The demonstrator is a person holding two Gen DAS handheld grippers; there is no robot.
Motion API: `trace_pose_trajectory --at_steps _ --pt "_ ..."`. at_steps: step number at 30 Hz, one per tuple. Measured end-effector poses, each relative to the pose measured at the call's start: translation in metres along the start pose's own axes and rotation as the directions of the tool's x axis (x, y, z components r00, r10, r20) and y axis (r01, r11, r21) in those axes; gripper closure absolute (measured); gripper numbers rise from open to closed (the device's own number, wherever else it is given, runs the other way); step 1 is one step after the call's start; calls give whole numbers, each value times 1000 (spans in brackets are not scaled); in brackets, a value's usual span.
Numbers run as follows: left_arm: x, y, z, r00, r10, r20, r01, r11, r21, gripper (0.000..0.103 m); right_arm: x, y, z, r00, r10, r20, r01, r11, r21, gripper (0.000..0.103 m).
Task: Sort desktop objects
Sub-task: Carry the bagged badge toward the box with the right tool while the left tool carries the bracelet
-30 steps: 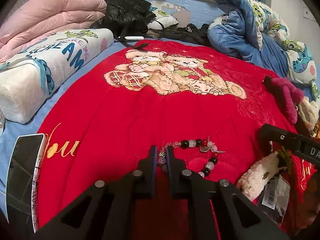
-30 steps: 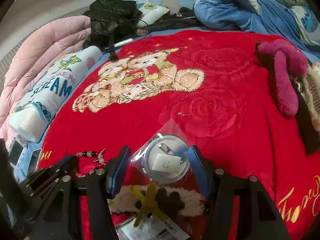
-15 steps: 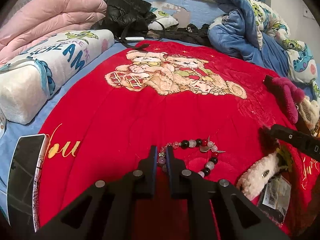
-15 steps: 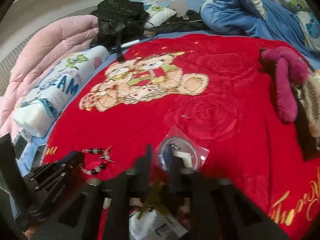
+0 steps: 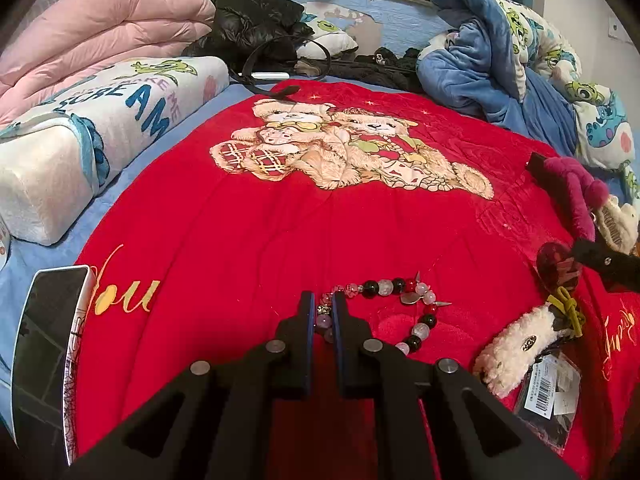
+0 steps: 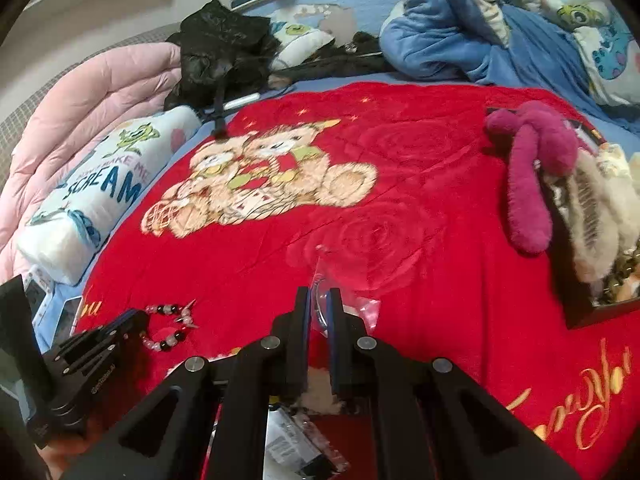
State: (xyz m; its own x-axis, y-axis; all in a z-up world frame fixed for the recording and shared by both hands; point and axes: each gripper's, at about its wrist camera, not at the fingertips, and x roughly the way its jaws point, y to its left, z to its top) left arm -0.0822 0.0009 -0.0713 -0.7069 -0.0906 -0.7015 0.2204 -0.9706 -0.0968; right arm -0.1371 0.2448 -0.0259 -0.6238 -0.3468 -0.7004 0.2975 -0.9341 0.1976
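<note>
So the whole thing happens on a bed, not a desk. Biggest thing in sight is the red blanket (image 5: 248, 240) with two teddy bears printed on it and gold lettering near the edges; it fills everything ahead of both sets of jaws. Far beyond the jaws there's a blue headboard (image 5: 384, 4) and a heap of blue bedding (image 5: 488, 64) with cartoon monsters off to the right. To the far left sits a folded pink quilt (image 5: 100, 28), and in front of that a long white pillow (image 5: 88, 128) with "SCREAM" on it. A black jacket (image 5: 252, 16) is dumped at the far edge of the blanket.

Closer in: a magenta plush toy (image 6: 532, 176) lies well off to the right of the right jaws, resting against a dark tray (image 6: 592, 312) of fluffy stuff. A phone (image 5: 48, 344) lies left of the left jaws, off the blanket edge.

Left gripper (image 5: 322, 308) is pinched almost fully closed on the bead bracelet (image 5: 400, 304), with the rest of the loop trailing out to the right on the blanket. Right gripper (image 6: 318, 304) is closed tight on a clear plastic packet (image 6: 360, 310), with the packet's edge poking out between and right of the tips. A fluffy white hair clip (image 5: 516, 356) with a yellow tie and a barcode tag lies between the two grippers.
</note>
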Motion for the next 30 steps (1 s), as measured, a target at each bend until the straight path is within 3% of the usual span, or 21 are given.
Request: trace_pose_trajectory --at_steps 4,14,15,30 --pt "0 0 0 1000 0 1 0 1000 1 94 -7 -10 2 999 -51 20 50 999 7 100" --pt "-10 -1 2 999 -2 40 3 1000 -5 95 -23 -40 4 999 15 46 -20 994 105 101" --pt "-12 -1 3 999 1 47 -1 1000 -5 102 -25 -41 4 999 14 52 -20 994 109 101" --pt "-32 -11 3 997 -38 67 38 999 3 102 -55 -50 4 994 48 99 -62 988 139 101"
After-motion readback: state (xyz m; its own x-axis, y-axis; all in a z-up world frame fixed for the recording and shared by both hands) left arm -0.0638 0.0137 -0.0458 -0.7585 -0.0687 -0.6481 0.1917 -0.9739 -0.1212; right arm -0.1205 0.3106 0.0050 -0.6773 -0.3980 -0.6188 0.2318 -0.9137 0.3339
